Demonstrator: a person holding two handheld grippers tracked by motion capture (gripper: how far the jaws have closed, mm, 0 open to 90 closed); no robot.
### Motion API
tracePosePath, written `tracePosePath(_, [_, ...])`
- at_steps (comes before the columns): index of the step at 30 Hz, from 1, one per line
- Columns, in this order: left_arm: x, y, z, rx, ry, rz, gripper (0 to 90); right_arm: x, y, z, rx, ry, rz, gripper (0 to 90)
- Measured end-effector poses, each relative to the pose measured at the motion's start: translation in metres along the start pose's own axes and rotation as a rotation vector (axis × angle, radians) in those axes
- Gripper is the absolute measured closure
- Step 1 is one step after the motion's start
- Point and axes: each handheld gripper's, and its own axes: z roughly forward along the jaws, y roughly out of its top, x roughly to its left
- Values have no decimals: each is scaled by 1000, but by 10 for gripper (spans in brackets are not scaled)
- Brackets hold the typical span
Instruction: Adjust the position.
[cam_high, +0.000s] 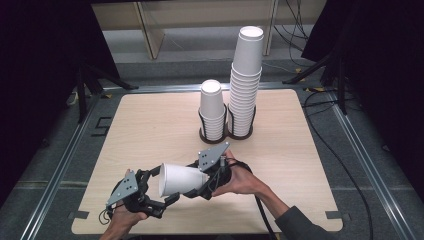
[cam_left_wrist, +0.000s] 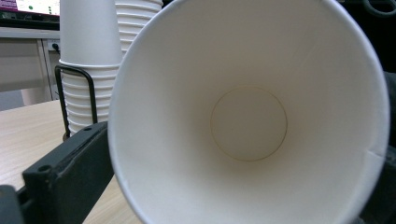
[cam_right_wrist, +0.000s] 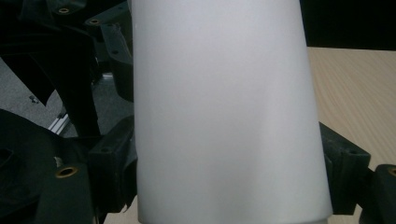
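White paper cup (cam_high: 181, 178) lying sideways above the tabletop (cam_high: 150, 125), clamped near its base by right gripper (cam_high: 204, 186). Left gripper (cam_high: 159, 189) spread wide around cup's open rim, not pressing. Two cup stacks (cam_high: 245, 80) in black holder (cam_high: 227, 134) farther back.
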Motion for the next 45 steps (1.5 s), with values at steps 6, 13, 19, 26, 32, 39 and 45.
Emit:
tracePosePath(6, [-1, 0, 0, -14, -15, -13, 0, 1, -2, 3, -17, 23, 10, 233])
tracePosePath(13, [0, 2, -2, -39, -42, -35, 40, -1, -5, 6, -25, 41, 6, 232])
tracePosePath(19, [1, 3, -3, -41, -60, -42, 75, -1, -7, 8, -19, 51, 25, 234])
tracePosePath(26, [0, 5, -3, -14, -54, -20, 123, -3, -11, 11, 10, 42, 50, 202])
tracePosePath(32, [2, 5, -2, 47, -15, 14, 126, -3, -10, 9, 87, -37, 37, 165])
tracePosePath(39, [-1, 5, 1, 128, 4, 51, 126, 7, -1, 9, 215, -103, -49, 165])
tracePosePath(45, [-4, 7, 2, 160, 6, 69, 126, 10, -1, 17, 266, -105, -70, 164])
